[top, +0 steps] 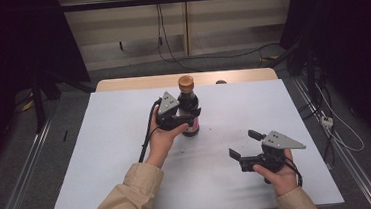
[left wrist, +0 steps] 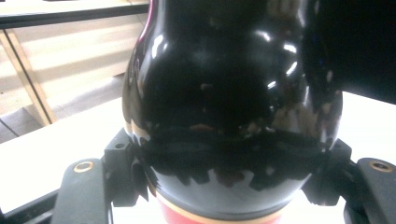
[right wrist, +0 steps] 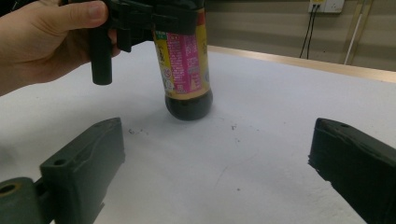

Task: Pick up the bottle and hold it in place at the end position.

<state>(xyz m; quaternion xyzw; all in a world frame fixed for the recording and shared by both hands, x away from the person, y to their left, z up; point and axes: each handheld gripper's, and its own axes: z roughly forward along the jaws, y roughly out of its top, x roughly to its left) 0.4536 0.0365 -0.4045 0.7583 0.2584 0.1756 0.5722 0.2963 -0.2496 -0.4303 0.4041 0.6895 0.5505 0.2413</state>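
A dark sauce bottle (top: 189, 103) with an orange-brown cap (top: 186, 81) stands upright near the middle of the white table (top: 117, 155). My left gripper (top: 180, 119) reaches it from the left and is shut on its body just below the shoulder. In the left gripper view both pads press the glossy black bottle (left wrist: 229, 93) from either side. The right gripper view shows the bottle's pink and yellow label (right wrist: 183, 60), the left gripper (right wrist: 140, 18) and the hand holding it. My right gripper (top: 243, 144) hovers at the front right, open and empty, its jaws (right wrist: 217, 158) wide apart and aimed toward the bottle.
A wooden strip (top: 136, 82) edges the table's far side, with a small dark object (top: 220, 82) on it. Dark specks (right wrist: 135, 132) dot the sheet near the bottle's base. Cables and metal rails lie on the floor around the table.
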